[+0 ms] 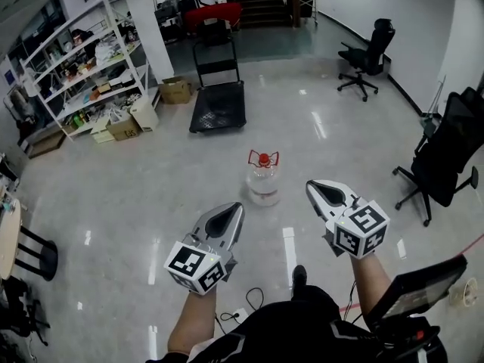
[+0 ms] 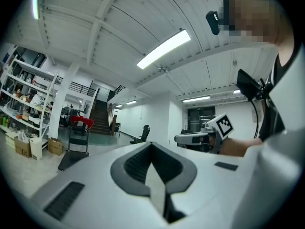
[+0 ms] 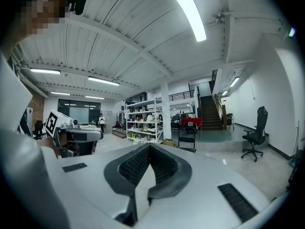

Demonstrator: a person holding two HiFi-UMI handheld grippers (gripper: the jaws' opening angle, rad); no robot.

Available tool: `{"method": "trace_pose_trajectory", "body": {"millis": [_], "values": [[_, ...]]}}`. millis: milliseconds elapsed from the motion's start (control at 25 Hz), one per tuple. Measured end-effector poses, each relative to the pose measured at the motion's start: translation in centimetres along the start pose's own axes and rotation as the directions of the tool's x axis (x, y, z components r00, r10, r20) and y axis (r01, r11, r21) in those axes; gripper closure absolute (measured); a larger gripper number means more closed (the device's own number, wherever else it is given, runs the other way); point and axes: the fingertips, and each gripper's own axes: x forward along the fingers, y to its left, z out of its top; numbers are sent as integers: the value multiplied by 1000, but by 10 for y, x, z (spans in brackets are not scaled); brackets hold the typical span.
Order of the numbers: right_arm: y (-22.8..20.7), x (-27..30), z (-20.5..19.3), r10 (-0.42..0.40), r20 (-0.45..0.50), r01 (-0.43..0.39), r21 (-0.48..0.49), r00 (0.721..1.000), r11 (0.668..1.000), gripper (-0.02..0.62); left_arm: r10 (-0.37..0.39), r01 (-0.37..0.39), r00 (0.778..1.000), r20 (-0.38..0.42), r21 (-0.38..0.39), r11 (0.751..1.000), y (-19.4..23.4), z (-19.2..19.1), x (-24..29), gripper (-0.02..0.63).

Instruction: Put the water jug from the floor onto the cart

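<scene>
A clear water jug (image 1: 263, 177) with a red cap and red handle stands on the shiny floor, straight ahead in the head view. Behind it, a black flat cart (image 1: 218, 101) with an upright push handle waits near the shelves. My left gripper (image 1: 234, 209) is shut and empty, held level to the jug's lower left, well short of it. My right gripper (image 1: 314, 187) is shut too, empty, to the jug's right. In the left gripper view the cart (image 2: 72, 155) shows at the left and the right gripper (image 2: 177, 138) at the right. The right gripper view shows the cart (image 3: 187, 140) far off.
White shelves (image 1: 83, 66) full of goods and cardboard boxes (image 1: 175, 90) line the left. Black office chairs (image 1: 368, 55) stand at the right, one close (image 1: 446, 153). A black stool (image 1: 34, 252) is at the lower left. Stairs (image 1: 261, 2) rise at the back.
</scene>
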Motion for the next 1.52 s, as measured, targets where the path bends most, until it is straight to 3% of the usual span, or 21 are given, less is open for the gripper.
{"method": "trace_pose_trajectory", "body": {"millis": [400, 680, 840, 1160, 1520], "values": [[-101, 63, 14, 10, 16, -9, -63, 1000, 998, 592, 27, -26, 999, -26, 16, 1000, 45, 1, 108, 604], [-184, 104, 26, 50, 28, -49, -41, 998, 998, 592, 51, -51, 998, -44, -5, 999, 74, 8, 195, 604], [-227, 129, 23, 27, 45, -27, 3, 999, 1000, 592, 58, -59, 997, -55, -13, 998, 96, 7, 232, 604], [-266, 198, 19, 38, 20, -38, 21, 999, 999, 592, 68, -70, 995, -76, -27, 997, 158, -2, 284, 604], [-294, 325, 36, 5, 0, -5, 3, 1000, 1000, 592, 15, -16, 998, -59, -16, 1000, 280, 1, 339, 604]]}}
